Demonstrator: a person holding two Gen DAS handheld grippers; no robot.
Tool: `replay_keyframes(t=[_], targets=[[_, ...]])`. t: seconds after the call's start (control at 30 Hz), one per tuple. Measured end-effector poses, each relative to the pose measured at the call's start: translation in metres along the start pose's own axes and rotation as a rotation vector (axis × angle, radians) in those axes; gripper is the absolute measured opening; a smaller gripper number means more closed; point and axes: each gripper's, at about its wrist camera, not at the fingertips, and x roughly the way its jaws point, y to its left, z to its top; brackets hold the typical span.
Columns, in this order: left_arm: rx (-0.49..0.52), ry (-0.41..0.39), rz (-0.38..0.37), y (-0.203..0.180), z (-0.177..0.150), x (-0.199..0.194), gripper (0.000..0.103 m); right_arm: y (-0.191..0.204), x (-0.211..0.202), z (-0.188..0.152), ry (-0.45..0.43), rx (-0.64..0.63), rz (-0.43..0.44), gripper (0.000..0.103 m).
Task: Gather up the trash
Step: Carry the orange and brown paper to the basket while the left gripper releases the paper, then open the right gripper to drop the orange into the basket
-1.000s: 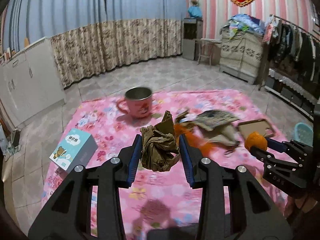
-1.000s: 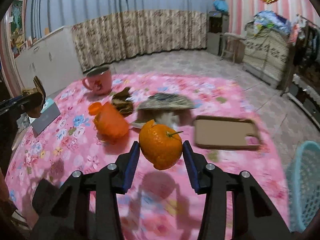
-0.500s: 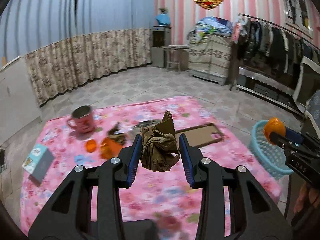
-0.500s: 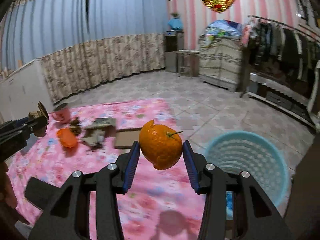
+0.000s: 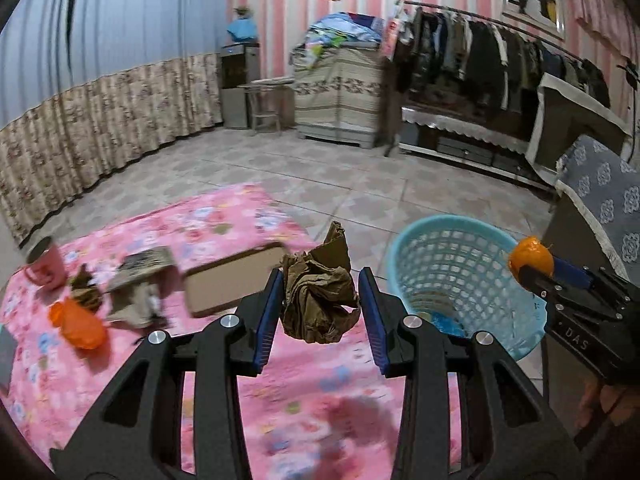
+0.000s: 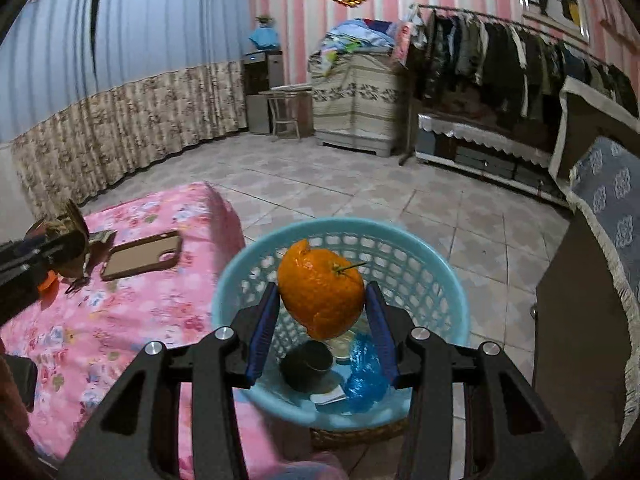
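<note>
My left gripper [image 5: 320, 304] is shut on a crumpled brown paper wad [image 5: 318, 300], held above the pink flowered table [image 5: 280, 400] near its right edge. My right gripper [image 6: 322, 312] is shut on an orange peel [image 6: 320, 292] and holds it right above the light blue trash basket [image 6: 440, 280], which stands on the floor beside the table. The basket [image 5: 460, 264] holds a dark cup, white scraps and a blue wrapper [image 6: 364, 372]. The right gripper with the peel [image 5: 530, 260] shows at the right of the left wrist view, over the basket's rim.
On the table lie a brown phone case [image 5: 232, 280], an orange plastic piece [image 5: 78, 322], a paper-and-scrap pile [image 5: 140, 280] and a pink mug [image 5: 44, 266]. A dark cabinet with a grey cloth [image 6: 592, 280] stands right of the basket. Tiled floor lies beyond.
Both grippers have swung right, away from the table's middle and toward the basket. The orange peel is now over the basket. Both grips are unchanged.
</note>
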Motion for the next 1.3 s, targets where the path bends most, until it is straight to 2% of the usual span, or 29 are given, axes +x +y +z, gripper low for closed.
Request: replay_keyframes(t=[0.17,0.3,0.53,0.6,0.67,0.77,0.9,1.03,1.3], targets=[[0.032,0.02,-0.04,-0.032,0.003,0.021,0.039,-0.022,0.011,-0.003,0.018,0.008,-0.06,0.044],[0.059,0.042,-0.086,-0.06,0.007,0.043,0.04,-0.04,0.017,-0.005,0.033,0.041,-0.066,0.044],[0.098,0.058,-0.124,-0.095,0.018,0.074,0.04,-0.064,0.025,-0.006,0.054,0.085,-0.085,0.044],[0.103,0.061,-0.134,-0.097,0.021,0.078,0.047,-0.068,0.027,-0.007,0.056,0.088,-0.091,0.044],[0.093,0.067,-0.146,-0.096,0.024,0.08,0.067,-0.07,0.028,-0.007,0.059,0.096,-0.094,0.044],[0.058,0.063,-0.172,-0.09,0.03,0.078,0.073,-0.071,0.03,-0.01,0.066,0.118,-0.089,0.044],[0.048,0.038,-0.113,-0.075,0.031,0.067,0.08,-0.062,0.032,-0.014,0.077,0.108,-0.083,0.044],[0.037,-0.002,-0.02,-0.045,0.024,0.044,0.09,-0.051,0.036,-0.01,0.08,0.105,-0.062,0.045],[-0.001,-0.018,0.128,0.024,0.001,0.001,0.097,-0.022,0.047,-0.005,0.087,0.062,-0.033,0.046]])
